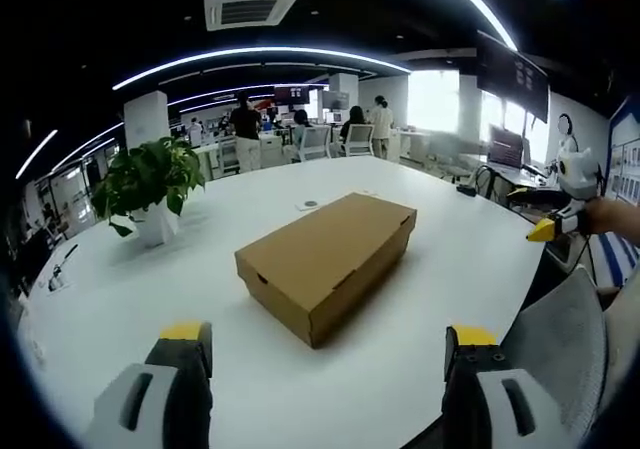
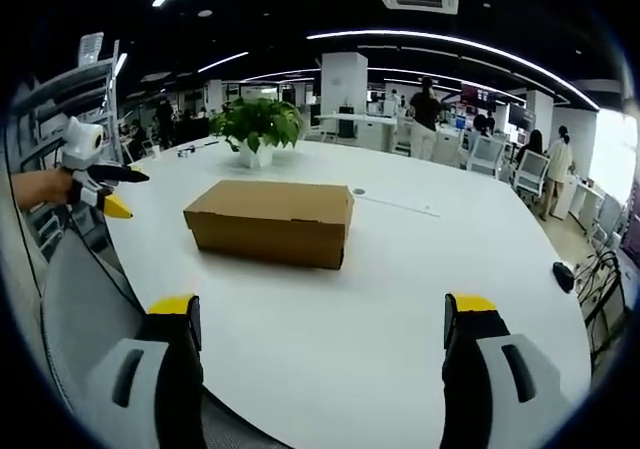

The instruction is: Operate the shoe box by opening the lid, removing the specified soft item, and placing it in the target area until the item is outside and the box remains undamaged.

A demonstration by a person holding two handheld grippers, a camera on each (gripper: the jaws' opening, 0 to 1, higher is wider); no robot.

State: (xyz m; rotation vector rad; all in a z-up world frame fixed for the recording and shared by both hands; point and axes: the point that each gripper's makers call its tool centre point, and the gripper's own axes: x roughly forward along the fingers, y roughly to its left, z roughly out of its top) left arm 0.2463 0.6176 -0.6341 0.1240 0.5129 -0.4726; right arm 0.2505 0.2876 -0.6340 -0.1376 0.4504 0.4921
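A shut brown cardboard shoe box (image 1: 325, 259) lies in the middle of a white table (image 1: 460, 269), its lid down and nothing of its contents visible. My left gripper (image 1: 328, 347) hovers at the near table edge, short of the box, jaws wide apart and empty. In the right gripper view the same box (image 2: 270, 221) lies broadside on the table (image 2: 400, 269), and my right gripper (image 2: 322, 314) is open and empty, well short of it. Each gripper shows in the other's view, held by a hand: the right gripper (image 1: 558, 221), the left gripper (image 2: 100, 184).
A potted green plant (image 1: 150, 184) (image 2: 258, 124) stands behind the box. A grey chair back (image 1: 560, 339) (image 2: 80, 309) sits at the table edge near me. A small dark object (image 2: 563, 274) lies at the table's right end. People and desks fill the office behind.
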